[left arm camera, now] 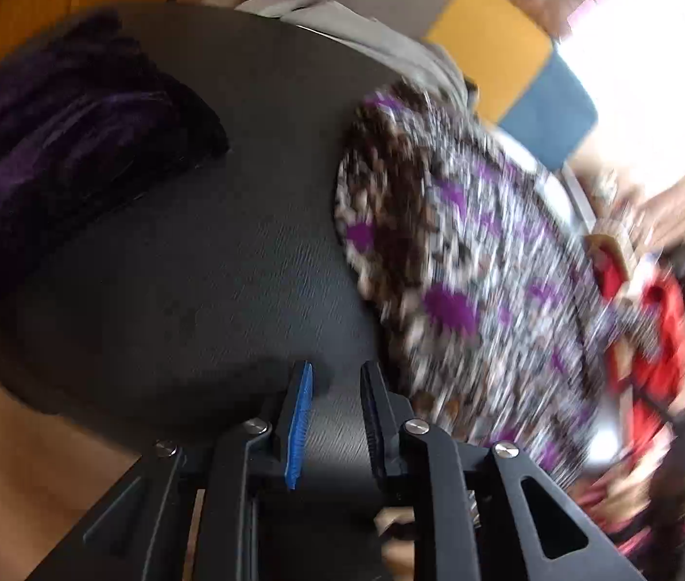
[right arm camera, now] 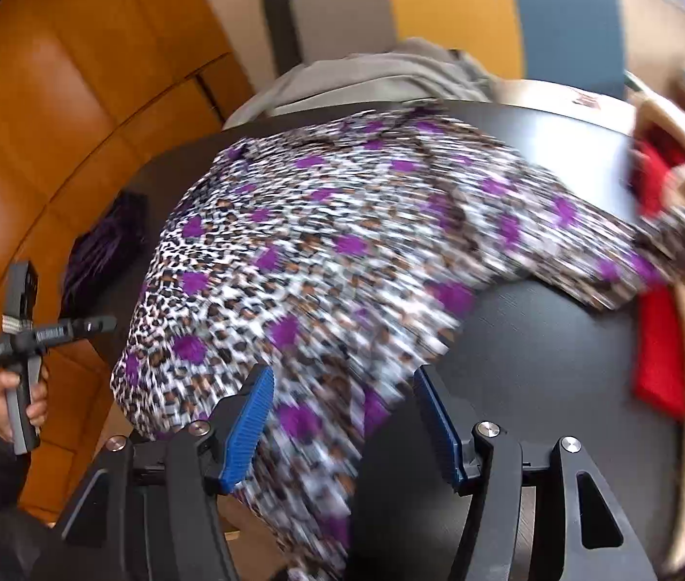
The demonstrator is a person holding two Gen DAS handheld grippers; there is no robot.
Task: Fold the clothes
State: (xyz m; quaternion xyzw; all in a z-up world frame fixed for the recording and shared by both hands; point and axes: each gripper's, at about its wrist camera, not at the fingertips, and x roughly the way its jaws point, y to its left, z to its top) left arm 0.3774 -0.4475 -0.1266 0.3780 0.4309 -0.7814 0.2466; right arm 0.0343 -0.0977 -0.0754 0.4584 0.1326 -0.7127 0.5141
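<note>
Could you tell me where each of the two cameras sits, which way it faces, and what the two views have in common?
Left wrist: on the left gripper, looking down over bare black table toward a dark purple garment; only its own narrowly parted fingers show.
Right wrist: on the right gripper, jaws open above the leopard-print garment; the person's left hand holding the other gripper shows at left.
Shared: the table, both garments, red cloth and grey clothes.

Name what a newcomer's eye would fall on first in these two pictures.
First, the leopard-print garment with purple spots, spread across the black table and hanging over its near edge. Then the red cloth at the table's right side, and the dark purple fabric on the left part.
</note>
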